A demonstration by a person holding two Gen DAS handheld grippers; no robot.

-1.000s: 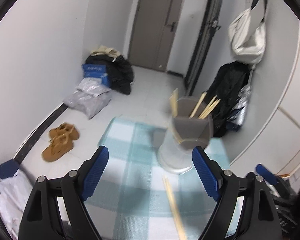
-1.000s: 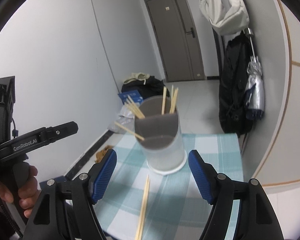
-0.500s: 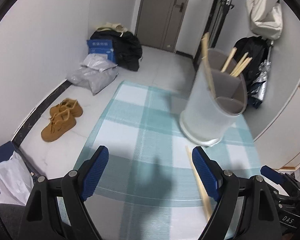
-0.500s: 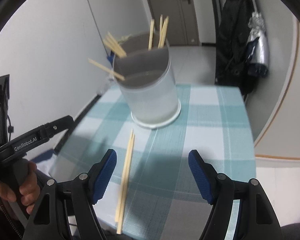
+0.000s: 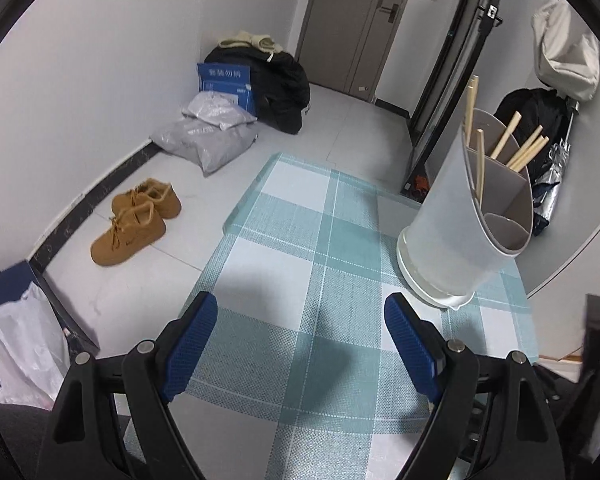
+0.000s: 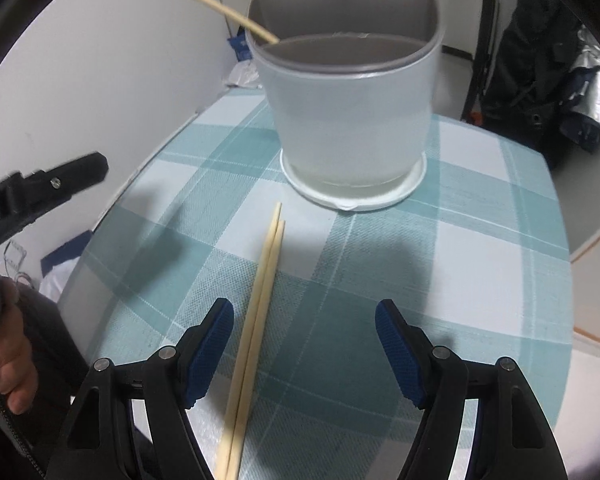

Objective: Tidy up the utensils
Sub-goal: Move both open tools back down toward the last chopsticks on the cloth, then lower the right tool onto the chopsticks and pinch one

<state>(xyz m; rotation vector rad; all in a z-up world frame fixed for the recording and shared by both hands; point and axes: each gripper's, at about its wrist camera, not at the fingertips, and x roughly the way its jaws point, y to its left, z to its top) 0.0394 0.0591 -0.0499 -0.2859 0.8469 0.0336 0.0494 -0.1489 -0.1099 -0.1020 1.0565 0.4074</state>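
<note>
A translucent white utensil holder (image 6: 350, 120) with grey dividers stands on the teal checked tablecloth (image 6: 480, 248); several wooden chopsticks (image 6: 224, 10) stick out of it. It also shows in the left wrist view (image 5: 464, 236). A pair of loose chopsticks (image 6: 260, 308) lies on the cloth in front of the holder, running between my right gripper's (image 6: 304, 344) open jaws, nearer its left finger. My left gripper (image 5: 300, 344) is open and empty over the cloth, left of the holder. Its body shows at the left of the right wrist view (image 6: 44, 188).
The table's left edge drops to a tiled floor with brown shoes (image 5: 136, 220), grey bags (image 5: 208, 136) and a black pile (image 5: 276, 80). A black jacket and folded umbrella (image 6: 580, 92) hang at the right behind the holder. A white wall stands close on the left.
My right gripper has come down and forward over the loose chopsticks, which now lie between its jaws. My left gripper has swung left, away from the holder.
</note>
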